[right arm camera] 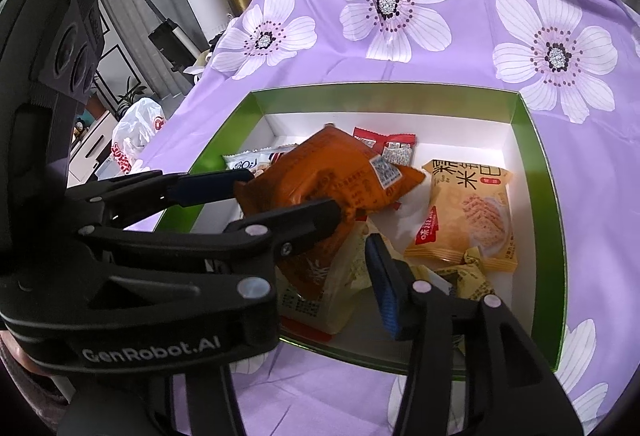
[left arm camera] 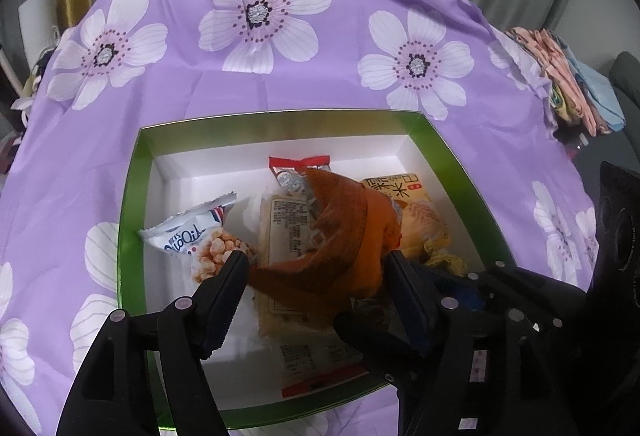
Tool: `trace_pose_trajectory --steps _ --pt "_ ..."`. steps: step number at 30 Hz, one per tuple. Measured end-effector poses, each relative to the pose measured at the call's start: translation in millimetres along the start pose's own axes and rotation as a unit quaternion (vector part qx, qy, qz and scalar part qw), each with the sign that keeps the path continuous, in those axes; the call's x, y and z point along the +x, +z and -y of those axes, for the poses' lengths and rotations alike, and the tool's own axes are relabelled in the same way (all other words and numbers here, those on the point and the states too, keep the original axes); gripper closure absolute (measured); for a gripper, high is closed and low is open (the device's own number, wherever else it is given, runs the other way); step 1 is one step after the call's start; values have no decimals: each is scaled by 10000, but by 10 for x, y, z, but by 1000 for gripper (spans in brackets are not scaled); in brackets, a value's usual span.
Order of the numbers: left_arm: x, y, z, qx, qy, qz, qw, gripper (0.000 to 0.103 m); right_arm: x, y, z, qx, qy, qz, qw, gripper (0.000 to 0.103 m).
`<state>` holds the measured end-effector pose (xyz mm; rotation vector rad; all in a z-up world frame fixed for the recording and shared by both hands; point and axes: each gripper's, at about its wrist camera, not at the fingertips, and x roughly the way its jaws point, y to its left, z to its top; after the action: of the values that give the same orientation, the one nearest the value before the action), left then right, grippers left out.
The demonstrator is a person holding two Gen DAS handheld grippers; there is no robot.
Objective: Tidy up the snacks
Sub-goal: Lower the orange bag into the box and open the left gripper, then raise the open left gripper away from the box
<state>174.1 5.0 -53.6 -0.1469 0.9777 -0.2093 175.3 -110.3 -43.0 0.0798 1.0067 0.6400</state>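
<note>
Right wrist view: we see the crinkled orange foil snack packet lying over other packets mid-box in the green-walled white box, between both grippers' released fingers; light, soft, slippery, so we judge its sealed edges the best hold.

Orange snack packet crumpled, tilted atop other packets near centre of green-rimmed box.

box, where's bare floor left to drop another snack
Bare white floor runs along the box's far wall and far-left corner, behind the white peanut packet; another strip lies between the yellow rice-cracker packet and the right wall. The middle, under the orange packet, is piled.
</note>
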Motion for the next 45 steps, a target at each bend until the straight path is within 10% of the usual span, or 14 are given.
trace_pose_trajectory --steps 45 --pt "-87 -26 -51 34 290 30 9996 3 -63 6 6 4 -613 -65 9981 17"
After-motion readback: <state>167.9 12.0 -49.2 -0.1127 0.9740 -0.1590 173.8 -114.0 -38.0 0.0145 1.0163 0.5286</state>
